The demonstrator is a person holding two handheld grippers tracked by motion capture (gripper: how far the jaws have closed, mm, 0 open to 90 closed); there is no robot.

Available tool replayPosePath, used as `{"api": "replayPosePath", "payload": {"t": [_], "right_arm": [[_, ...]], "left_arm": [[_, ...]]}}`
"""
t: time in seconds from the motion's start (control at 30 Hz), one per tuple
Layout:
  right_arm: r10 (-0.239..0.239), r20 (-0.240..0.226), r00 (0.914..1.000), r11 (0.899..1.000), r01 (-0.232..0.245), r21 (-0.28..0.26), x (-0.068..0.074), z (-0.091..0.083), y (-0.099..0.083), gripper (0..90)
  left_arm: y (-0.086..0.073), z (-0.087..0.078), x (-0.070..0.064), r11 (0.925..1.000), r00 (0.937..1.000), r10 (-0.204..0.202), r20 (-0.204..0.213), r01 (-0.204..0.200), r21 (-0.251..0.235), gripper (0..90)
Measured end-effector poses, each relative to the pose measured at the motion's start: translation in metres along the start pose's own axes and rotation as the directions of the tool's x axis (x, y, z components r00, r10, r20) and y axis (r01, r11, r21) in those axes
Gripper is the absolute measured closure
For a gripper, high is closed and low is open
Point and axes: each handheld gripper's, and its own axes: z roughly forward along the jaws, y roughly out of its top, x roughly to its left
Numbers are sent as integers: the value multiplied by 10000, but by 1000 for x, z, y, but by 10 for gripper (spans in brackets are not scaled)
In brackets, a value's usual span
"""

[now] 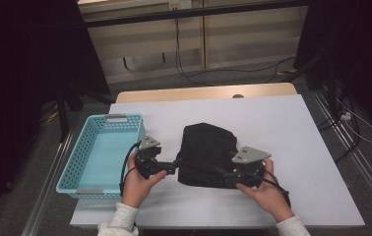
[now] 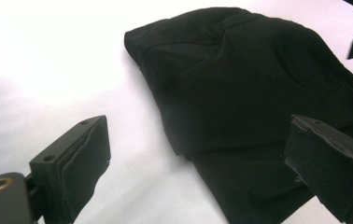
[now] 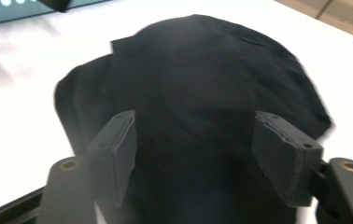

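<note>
A broad white table [image 1: 297, 147] takes up the middle of the high view, pale and bare around its edges, with a strip of wooden top showing beyond its far side. On the person's left sits a light blue perforated plastic basket [image 1: 139, 129], its long side running along the table's left edge, well apart from the cloth. Near the centre, toward the person's side, lies a black folded garment [image 1: 206, 147], a soft rounded heap with creased layers; from the left gripper view the black folded garment [image 2: 240, 84] shows one layer lapped over another, a folded edge running across the white surface. Down at the near corners of that cloth, both tools are in. The left gripper [image 1: 174, 166] comes in from the basket side, its tips right at the garment's left near edge; in its own view the left gripper [image 2: 207, 163] has its jaws spread wide, one over bare table, the other over the cloth, nothing pinched between them. The right gripper [image 1: 223, 173] sits at the garment's right near edge, and in the right gripper view the right gripper [image 3: 195, 154] is also spread wide, both jaws hanging over the dark fabric, gripping nothing.
</note>
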Motion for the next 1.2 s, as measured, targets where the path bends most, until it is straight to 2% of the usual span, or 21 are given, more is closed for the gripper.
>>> {"api": "replayPosePath", "payload": {"t": [0.07, 0.13, 0.2, 0.23, 0.27, 0.3, 0.37, 0.43, 0.5, 0.6, 0.73, 0.83, 0.9, 1.03, 1.07, 1.1, 1.2], "right_arm": [[-193, -84, 9998, 9998, 194, 106, 9, 11, 3, 355], [-354, -5, 9994, 9989, 354, 322, 14, 22, 4, 472], [-467, 295, 9985, 9962, 444, 747, 15, 31, 2, 669], [-387, 273, 9989, 9960, 363, 812, 14, 32, 1, 739], [-213, 272, 9994, 9971, 193, 736, 12, 33, 0, 842], [-37, 259, 9997, 9985, 23, 541, 9, 30, 0, 873], [525, 367, 9979, 9986, -524, -27, 1, 21, 3, 878], [1054, 398, 9936, 9933, -1033, -517, -7, 9, 6, 880], [1327, 675, 9889, 9884, -1269, -835, -16, -3, 6, 881], [1886, 976, 9772, 9762, -1758, -1270, -30, -18, 1, 880], [2365, 1281, 9632, 9649, -2174, -1472, -45, -35, -9, 879], [2582, 1655, 9518, 9621, -2379, -1332, -53, -40, -18, 879], [2811, 1881, 9411, 9577, -2624, -1182, -59, -44, -26, 878], [3305, 2358, 9139, 9438, -3180, -904, -71, -53, -42, 877], [3326, 2343, 9135, 9431, -3228, -803, -73, -55, -46, 876], [3258, 2286, 9174, 9454, -3181, -708, -73, -56, -47, 874], [2649, 1997, 9434, 9641, -2635, -341, -66, -55, -45, 837]], "left_arm": [[-2, 0, 0, 10000, 10000, 20, -27, -20, 61, 75], [-3, 0, 0, 10000, 10000, 19, -44, -18, 82, 76], [-4, -1, 1, 10000, 10000, -26, -66, 26, 65, 77], [-4, -2, 1, 10000, 10000, -12, -79, 13, 44, 78], [-5, -2, 1, 10000, 10000, -19, -95, 19, 32, 78], [-5, -2, 1, 10000, 9999, -4, -116, 5, 49, 78], [-5, -2, 1, 10000, 10000, 8, -61, -8, 49, 81], [-5, -2, 0, 10000, 10000, 62, -32, -62, 64, 83], [-5, -1, -2, 9999, 10000, 76, 56, -77, 97, 87], [-4, 1, -5, 9998, 9997, 157, 189, -160, 120, 89], [-2, 6, -11, 9988, 9982, 436, 423, -445, 209, 97], [-1, 11, -19, 9975, 9956, 636, 682, -655, 262, 108], [-1, 15, -23, 9961, 9934, 770, 844, -802, 356, 117], [-1, 23, -27, 9941, 9911, 928, 954, -976, 469, 136], [-1, 24, -28, 9933, 9900, 991, 1004, -1045, 494, 138], [-1, 27, -29, 9934, 9896, 970, 1060, -1029, 513, 143], [0, 32, -33, 9917, 9872, 1073, 1176, -1147, 587, 148]]}}
